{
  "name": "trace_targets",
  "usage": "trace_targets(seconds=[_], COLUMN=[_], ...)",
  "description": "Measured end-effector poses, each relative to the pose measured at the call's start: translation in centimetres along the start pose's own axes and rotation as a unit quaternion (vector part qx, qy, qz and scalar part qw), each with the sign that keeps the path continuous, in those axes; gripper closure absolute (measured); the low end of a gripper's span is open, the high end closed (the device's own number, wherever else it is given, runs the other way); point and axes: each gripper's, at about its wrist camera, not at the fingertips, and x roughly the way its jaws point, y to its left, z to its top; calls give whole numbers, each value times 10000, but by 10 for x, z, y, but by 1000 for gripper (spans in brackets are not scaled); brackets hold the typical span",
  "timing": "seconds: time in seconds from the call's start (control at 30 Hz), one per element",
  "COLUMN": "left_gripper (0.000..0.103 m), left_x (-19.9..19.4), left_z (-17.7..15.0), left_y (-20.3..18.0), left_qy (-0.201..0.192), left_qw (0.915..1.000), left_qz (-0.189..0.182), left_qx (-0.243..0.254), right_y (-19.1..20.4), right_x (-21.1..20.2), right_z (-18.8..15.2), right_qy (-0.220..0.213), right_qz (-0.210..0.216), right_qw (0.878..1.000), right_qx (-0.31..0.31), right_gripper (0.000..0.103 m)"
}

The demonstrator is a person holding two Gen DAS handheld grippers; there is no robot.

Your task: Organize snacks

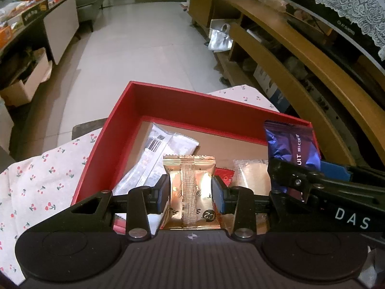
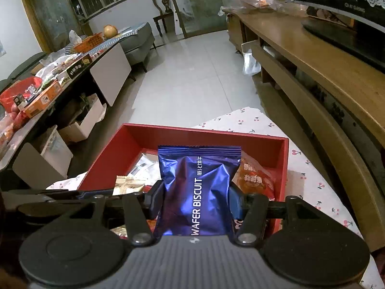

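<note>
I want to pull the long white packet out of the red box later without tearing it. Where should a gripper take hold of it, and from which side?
Probably best at its raised far end. The long white packet lies tilted in the red box, its upper end free near the left wall and its lower end tucked under the gold packet held by the left gripper. Come from above, pinching across its narrow width.

Living room around a cherry-print cloth

The cherry-print cloth (image 2: 300, 159) covers the near surface. Beyond it lies pale tiled floor (image 2: 192, 77). Right of the cloth runs a long wooden cabinet (image 2: 320, 55) bearing a lace-draped television (image 2: 341, 7). Left of it stands a cluttered counter (image 2: 36, 96), with a grey sofa (image 2: 137, 41) farther back.
</note>
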Motion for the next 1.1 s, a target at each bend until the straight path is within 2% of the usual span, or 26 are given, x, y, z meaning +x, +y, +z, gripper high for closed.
trace_targets(seconds=[0.8, 1.03, 1.1], left_gripper=[58, 52, 47], left_x=[12, 10, 10], left_z=[-6, -7, -7], left_y=[-6, -8, -8], left_qy=[83, 58, 50], left_qw=[9996, 9995, 9995], left_qz=[220, 249, 250], left_qx=[142, 167, 166], right_y=[0, -1, -1], right_x=[16, 16, 15], right_z=[-2, -3, -3], right_qy=[42, 25, -12], right_qz=[-206, -305, -334], right_qw=[9998, 9995, 9994], right_qx=[-39, -37, -16], right_gripper=[41, 40, 40])
